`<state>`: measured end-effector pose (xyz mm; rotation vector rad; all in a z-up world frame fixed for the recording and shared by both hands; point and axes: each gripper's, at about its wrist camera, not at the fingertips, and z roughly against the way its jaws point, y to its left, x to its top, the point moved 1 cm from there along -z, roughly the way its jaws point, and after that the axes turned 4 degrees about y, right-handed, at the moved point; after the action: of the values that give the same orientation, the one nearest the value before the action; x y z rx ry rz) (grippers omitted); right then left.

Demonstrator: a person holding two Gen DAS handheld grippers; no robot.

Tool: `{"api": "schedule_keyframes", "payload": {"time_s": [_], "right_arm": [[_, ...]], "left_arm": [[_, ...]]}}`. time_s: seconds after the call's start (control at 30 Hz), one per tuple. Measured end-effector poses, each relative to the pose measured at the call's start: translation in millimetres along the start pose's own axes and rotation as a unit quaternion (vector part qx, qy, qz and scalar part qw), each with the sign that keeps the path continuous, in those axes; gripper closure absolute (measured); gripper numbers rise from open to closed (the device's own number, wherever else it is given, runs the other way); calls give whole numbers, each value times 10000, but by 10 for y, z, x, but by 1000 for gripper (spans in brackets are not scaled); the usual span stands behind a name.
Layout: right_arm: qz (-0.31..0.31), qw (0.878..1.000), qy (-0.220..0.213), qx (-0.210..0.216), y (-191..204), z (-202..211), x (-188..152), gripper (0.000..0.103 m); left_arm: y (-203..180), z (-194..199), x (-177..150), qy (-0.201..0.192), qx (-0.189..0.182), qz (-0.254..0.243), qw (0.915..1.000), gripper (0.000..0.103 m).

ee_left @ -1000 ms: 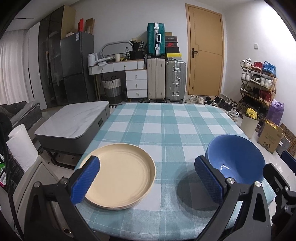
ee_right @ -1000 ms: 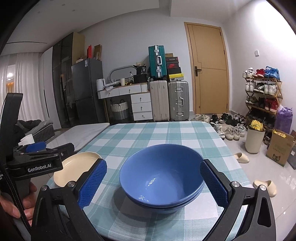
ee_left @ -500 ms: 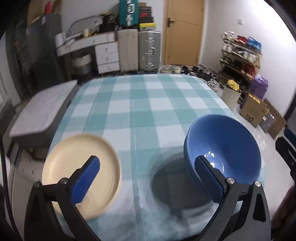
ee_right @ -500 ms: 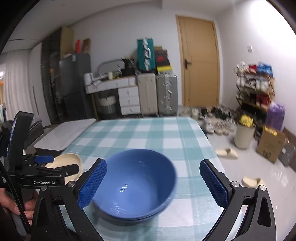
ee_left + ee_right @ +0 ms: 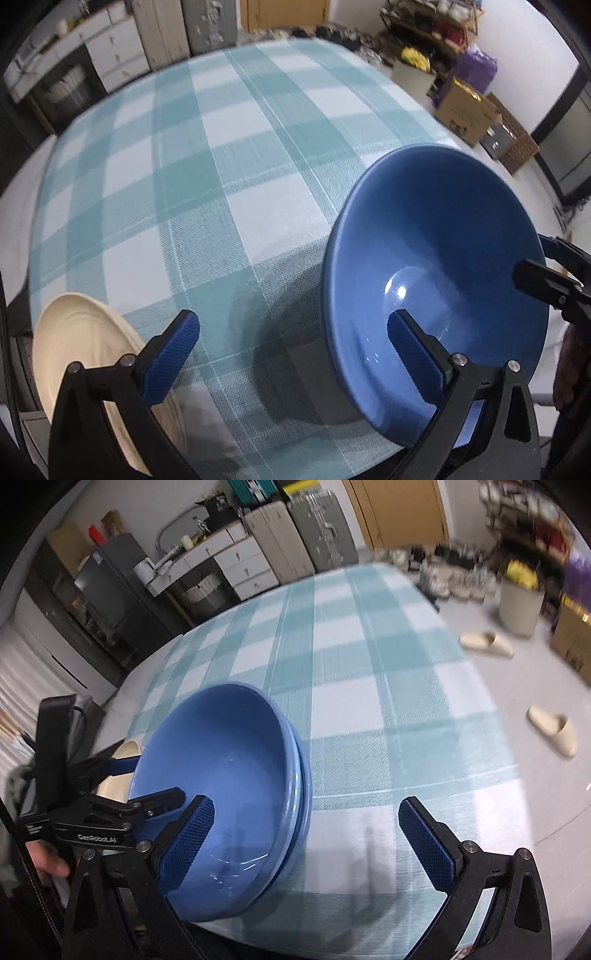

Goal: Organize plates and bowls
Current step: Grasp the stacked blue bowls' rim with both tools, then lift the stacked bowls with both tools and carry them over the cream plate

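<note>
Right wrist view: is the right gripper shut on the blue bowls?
No. The right gripper is open, one finger over the blue bowls, the other over the tablecloth.

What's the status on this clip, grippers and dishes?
Left gripper open, right gripper open, both empty. Blue bowls stacked on table, cream plates beside. Nothing blocking.

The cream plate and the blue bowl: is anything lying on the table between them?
No. In the left wrist view, only bare checked tablecloth, partly in the bowl's shadow, separates the cream plate from the blue bowl.
</note>
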<state>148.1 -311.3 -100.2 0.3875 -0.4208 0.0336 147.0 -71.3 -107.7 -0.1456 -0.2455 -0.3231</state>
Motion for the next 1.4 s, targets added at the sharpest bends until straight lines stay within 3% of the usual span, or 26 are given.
{"api": "schedule_keyframes", "payload": {"time_s": [0.37,0.43,0.47,0.5,0.53,0.67,0.77,0.83,0.9,1.07,1.3,1.4], "right_arm": [[-141,9956,839,381,-42,-406,82,1],[-205,9947,919,422,-45,-468,72,4],[-220,9946,940,390,-45,-489,67,7],[-237,9943,967,381,-44,-504,62,16],[-266,9937,1010,412,-48,-523,61,27],[-376,9907,1187,548,-52,-570,49,39],[-367,9893,1283,587,-25,-597,63,54],[-400,9879,1356,640,-14,-616,76,70],[-432,9870,1424,603,-7,-636,91,73],[-631,9856,1461,575,-39,-662,137,79],[-686,9842,1550,516,-48,-673,162,84],[-566,9849,1593,382,-5,-692,189,86]], "left_arm": [[6,-260,125,896,-612,-208,9939,12],[16,-311,136,1054,-805,-138,9911,24],[21,-339,140,1153,-870,-117,9894,36],[26,-355,145,1225,-896,-108,9884,44],[29,-368,140,1295,-1004,-80,9865,46],[35,-334,120,1348,-1221,-39,9833,58],[44,-313,113,1407,-1402,-7,9801,72],[42,-302,109,1485,-1505,3,9774,77],[35,-334,113,1643,-1695,38,9717,84],[130,-369,90,1815,-2046,312,9614,86],[209,-353,62,1886,-2146,489,9571,86],[220,-335,58,1870,-2072,478,9590,86]]}}
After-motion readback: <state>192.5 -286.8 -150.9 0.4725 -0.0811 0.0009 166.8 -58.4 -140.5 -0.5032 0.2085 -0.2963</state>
